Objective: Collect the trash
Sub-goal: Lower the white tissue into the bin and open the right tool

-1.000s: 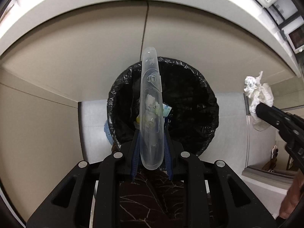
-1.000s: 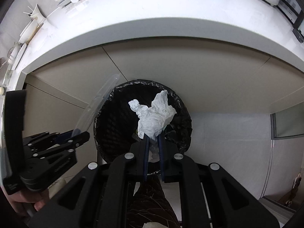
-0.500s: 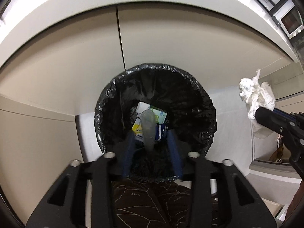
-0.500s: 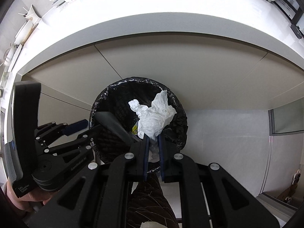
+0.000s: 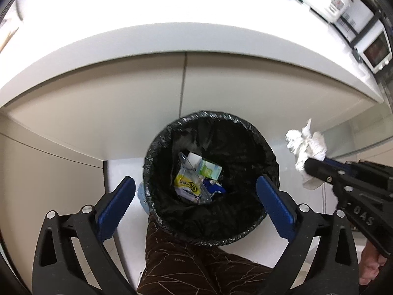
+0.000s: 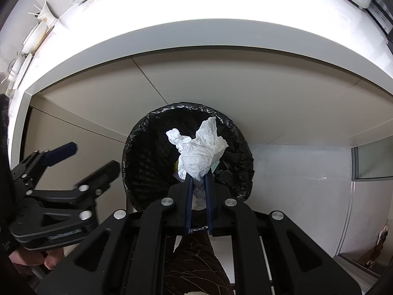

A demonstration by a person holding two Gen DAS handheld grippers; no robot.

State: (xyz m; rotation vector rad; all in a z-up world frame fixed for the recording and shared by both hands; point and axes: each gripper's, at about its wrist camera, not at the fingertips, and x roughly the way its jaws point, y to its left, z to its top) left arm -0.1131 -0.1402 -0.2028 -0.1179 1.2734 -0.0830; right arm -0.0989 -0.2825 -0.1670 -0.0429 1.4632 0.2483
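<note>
A bin with a black liner [image 5: 260, 147] stands on the floor below the counter; it also shows in the right wrist view [image 6: 145, 152]. Inside lie a clear plastic piece [image 5: 190, 172], a yellow wrapper [image 5: 186, 184] and a small green box [image 5: 208, 169]. My left gripper [image 5: 196, 191] is open and empty above the bin's near rim. My right gripper [image 6: 199, 177] is shut on a crumpled white tissue [image 6: 199, 150] and holds it over the bin mouth. In the left wrist view the tissue [image 5: 307, 147] sits right of the bin.
A white counter edge [image 5: 184, 41] overhangs beige cabinet doors [image 5: 122, 113] behind the bin. Appliances [image 5: 375, 49] stand on the counter at far right. My patterned trouser leg [image 5: 196, 265] is just before the bin. The floor [image 6: 302, 172] is pale to the right.
My left gripper opened and the clear plastic piece dropped into the bin. The left gripper then pulled up and back. The right gripper kept hold of the tissue over the bin.
</note>
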